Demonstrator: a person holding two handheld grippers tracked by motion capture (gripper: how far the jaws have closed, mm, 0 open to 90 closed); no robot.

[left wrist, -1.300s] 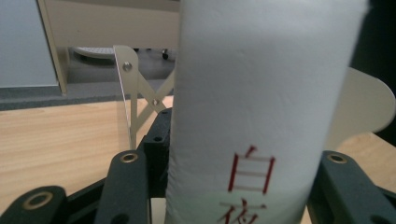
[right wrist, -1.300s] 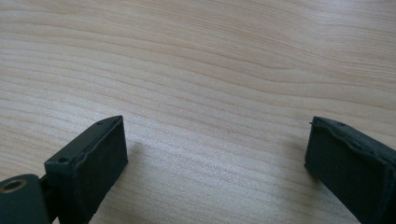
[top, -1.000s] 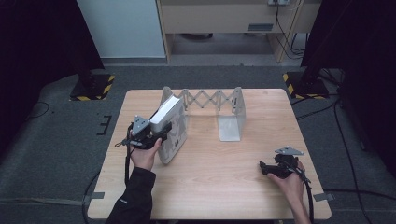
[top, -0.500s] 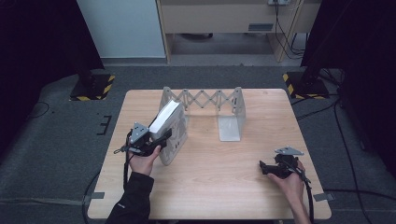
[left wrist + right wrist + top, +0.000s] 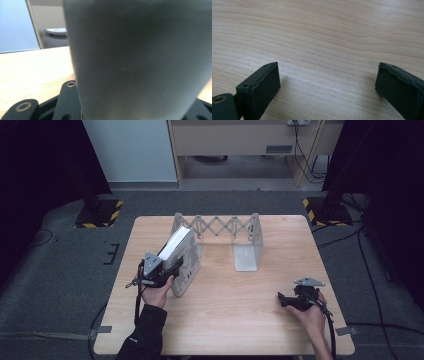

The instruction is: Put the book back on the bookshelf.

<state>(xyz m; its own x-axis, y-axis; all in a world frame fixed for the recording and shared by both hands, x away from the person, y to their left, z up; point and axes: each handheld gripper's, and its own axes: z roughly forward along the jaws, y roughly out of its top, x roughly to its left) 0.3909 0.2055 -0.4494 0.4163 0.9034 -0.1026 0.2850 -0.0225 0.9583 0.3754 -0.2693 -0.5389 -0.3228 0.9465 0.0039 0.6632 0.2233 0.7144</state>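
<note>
A grey-white book (image 5: 178, 245) leans tilted against the left end plate (image 5: 189, 269) of an expanding metal rack (image 5: 225, 226) at the table's middle left. My left gripper (image 5: 167, 268) is shut on the book's near lower edge. In the left gripper view the book's blurred grey cover (image 5: 140, 57) stands right in front of the camera and hides the jaw tips. My right gripper (image 5: 282, 299) rests low at the table's front right. It (image 5: 328, 82) is open, with nothing but bare wood between its jaws.
The rack's right end plate (image 5: 248, 247) stands upright, joined to the left one by a scissor lattice along the back. The wooden table (image 5: 235, 320) has bare room in front of the rack. Yellow-black stand feet (image 5: 100, 214) sit on the floor beyond the table.
My left gripper has drawn slightly toward the table's front with the book, and the book now leans over more. The right gripper has stayed put.
</note>
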